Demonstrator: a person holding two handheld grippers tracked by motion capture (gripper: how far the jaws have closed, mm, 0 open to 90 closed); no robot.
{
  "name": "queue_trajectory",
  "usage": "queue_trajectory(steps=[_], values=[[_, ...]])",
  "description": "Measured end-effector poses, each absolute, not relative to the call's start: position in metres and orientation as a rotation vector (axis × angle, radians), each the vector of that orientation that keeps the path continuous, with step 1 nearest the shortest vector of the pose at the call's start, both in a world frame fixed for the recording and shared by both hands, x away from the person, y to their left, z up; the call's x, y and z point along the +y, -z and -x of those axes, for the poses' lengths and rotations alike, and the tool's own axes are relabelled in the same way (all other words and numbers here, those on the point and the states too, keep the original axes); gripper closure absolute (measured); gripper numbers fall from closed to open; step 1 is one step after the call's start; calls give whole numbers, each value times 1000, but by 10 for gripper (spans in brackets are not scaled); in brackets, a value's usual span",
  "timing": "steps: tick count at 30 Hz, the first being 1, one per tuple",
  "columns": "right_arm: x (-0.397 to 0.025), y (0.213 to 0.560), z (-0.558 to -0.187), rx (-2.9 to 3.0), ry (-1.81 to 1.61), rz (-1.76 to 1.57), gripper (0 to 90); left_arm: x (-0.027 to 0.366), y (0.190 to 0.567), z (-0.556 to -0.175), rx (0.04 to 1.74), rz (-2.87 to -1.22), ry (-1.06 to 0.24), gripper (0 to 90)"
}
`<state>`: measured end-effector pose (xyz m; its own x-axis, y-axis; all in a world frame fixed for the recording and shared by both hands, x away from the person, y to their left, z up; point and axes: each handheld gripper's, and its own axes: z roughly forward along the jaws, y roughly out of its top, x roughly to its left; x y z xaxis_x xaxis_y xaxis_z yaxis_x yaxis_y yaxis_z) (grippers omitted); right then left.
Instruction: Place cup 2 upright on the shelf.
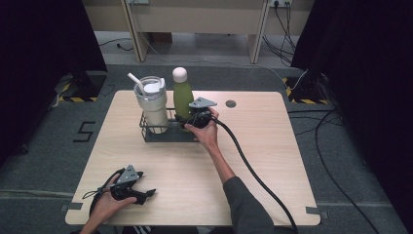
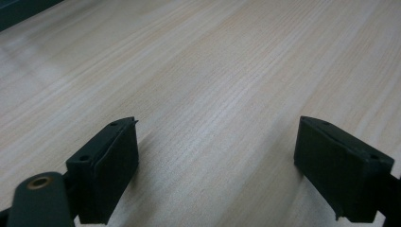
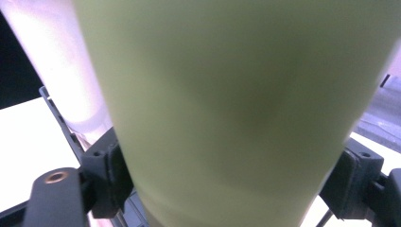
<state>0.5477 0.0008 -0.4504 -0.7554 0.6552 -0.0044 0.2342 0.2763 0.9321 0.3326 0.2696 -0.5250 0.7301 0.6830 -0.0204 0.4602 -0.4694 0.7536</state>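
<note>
A green bottle [image 1: 182,97] with a white cap stands in a dark wire rack [image 1: 160,135] at the back of the wooden table [image 1: 253,146], beside a white tumbler [image 1: 152,105] with a straw. My right gripper [image 1: 188,121] is at the bottle's lower body, and a hand holds it from the right. In the right gripper view the bottle [image 3: 236,104] sits between both jaws, which press its sides; my right gripper [image 3: 231,187] is shut on it. My left gripper [image 1: 146,194] rests near the table's front left corner. It stands open [image 2: 217,156] over bare wood.
The tumbler [image 3: 52,71] shows pale behind the bottle, close on its left. A thick black cable [image 1: 253,170] trails from the right gripper across the table to the front edge. A round grommet [image 1: 231,104] sits near the back edge.
</note>
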Motion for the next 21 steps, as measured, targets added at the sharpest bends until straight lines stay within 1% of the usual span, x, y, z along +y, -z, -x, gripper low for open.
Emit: queue_trajectory(steps=[1, 2, 7, 21], values=[[1, 450, -548, 2163, -1478, -804, 183, 269, 525, -333, 861, -2148, -365, 140], [0, 452, -549, 2168, -1469, -820, 147, 269, 525, -333, 862, -2146, -365, 140], [0, 452, -548, 2157, -1465, -829, 150, 270, 525, -333, 861, -2148, -364, 140], [-6, 437, -540, 2140, -1467, -816, 144, 270, 525, -332, 862, -2149, -360, 140]])
